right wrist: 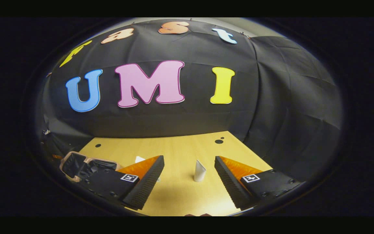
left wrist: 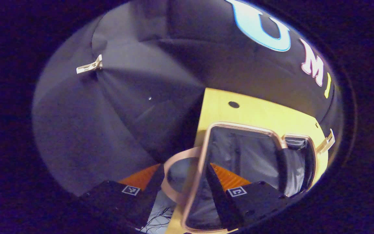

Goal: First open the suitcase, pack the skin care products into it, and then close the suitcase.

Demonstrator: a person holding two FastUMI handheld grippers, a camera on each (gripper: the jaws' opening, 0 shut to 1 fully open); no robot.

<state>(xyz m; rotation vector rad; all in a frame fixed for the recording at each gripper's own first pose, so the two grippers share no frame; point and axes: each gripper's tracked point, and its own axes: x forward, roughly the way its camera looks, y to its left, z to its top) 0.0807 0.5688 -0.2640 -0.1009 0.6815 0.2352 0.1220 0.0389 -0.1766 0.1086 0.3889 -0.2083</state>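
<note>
A: Suitcase [left wrist: 255, 156] lies open on the table [left wrist: 255, 112], lining showing, right under the left hand-held gripper [left wrist: 187, 191], whose spread fingers straddle the rim with nothing held.

B: And the white tube [right wrist: 200, 171]?

A: Standing upright, dead ahead of the right hand-held gripper [right wrist: 189, 182], between its open fingers, untouched. Suitcase is off to that gripper's left. Right is nearer, I'd say.
</note>
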